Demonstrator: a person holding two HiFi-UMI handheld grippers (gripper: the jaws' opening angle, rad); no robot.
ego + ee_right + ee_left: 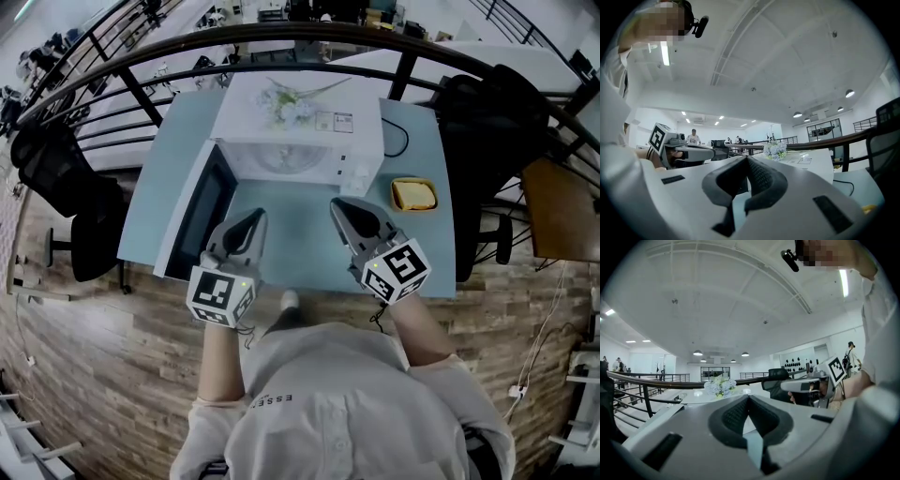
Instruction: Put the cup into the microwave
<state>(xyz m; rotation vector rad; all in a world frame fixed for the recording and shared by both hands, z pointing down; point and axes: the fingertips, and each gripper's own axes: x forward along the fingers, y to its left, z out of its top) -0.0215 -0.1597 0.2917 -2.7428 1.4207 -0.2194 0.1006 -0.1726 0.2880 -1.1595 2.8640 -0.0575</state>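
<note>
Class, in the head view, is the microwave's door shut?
No: the door of the microwave stands swung open to its left, leaving the cavity exposed.

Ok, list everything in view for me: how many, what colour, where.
table: one, pale blue-grey, in front of the person
microwave: one, white, at the table's far side, door open to the left
flowers: one bunch, pale blue and white, on top of the microwave
dish: one, yellow, on the table right of the microwave
cable: one, black, on the table by the microwave's right side
chairs: two, black, one at each side of the table
railing: one, black, curving beyond the table
cup: none that I can make out
left tool: grey, shut, empty, above the table's near edge
right tool: grey, shut, empty, beside it
</note>
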